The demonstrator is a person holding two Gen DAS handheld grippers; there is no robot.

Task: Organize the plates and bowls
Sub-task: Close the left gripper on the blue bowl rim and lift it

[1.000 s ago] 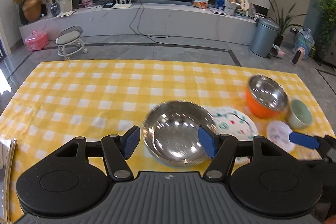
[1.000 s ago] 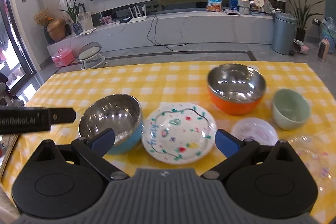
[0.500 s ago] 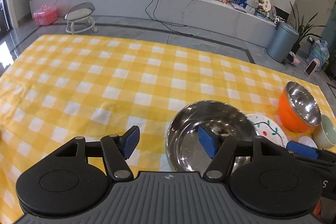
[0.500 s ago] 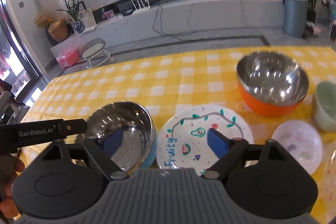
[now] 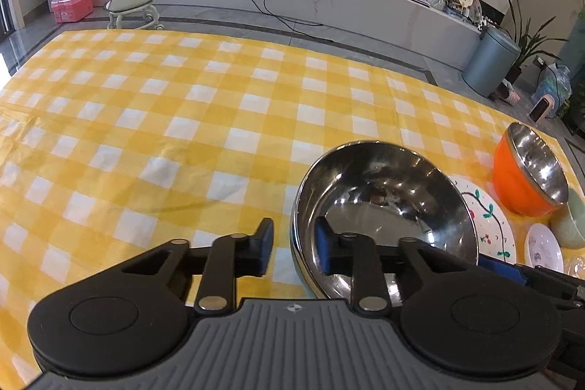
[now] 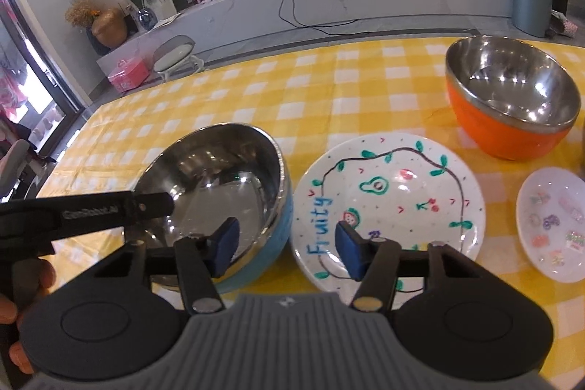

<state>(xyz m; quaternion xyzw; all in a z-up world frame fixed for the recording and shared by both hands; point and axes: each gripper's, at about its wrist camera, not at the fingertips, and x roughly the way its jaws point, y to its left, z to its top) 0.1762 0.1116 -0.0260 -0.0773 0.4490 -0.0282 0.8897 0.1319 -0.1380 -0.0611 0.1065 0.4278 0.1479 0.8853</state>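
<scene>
A steel bowl with a blue outside [image 5: 384, 203] [image 6: 223, 192] sits on the yellow checked cloth. My left gripper [image 5: 292, 245] straddles its near-left rim, one pad inside and one outside, jaws narrowed but with a gap. It shows as a black bar in the right wrist view [image 6: 109, 211]. My right gripper [image 6: 287, 245] is open, over the gap between the bowl and the white "Fruity" plate [image 6: 391, 203] [image 5: 490, 218]. An orange steel bowl [image 6: 512, 101] [image 5: 526, 170] stands at the far right.
A small patterned white dish [image 6: 555, 225] [image 5: 544, 251] lies right of the Fruity plate. A pale green bowl [image 5: 570, 225] sits beside it. The yellow checked tablecloth [image 5: 182, 119] stretches left and far. The floor, a stool and a bin lie beyond the table.
Both grippers moved in closer. The left gripper's jaws narrowed around the blue bowl's rim. The right gripper's jaws also narrowed, over the gap between bowl and plate.
</scene>
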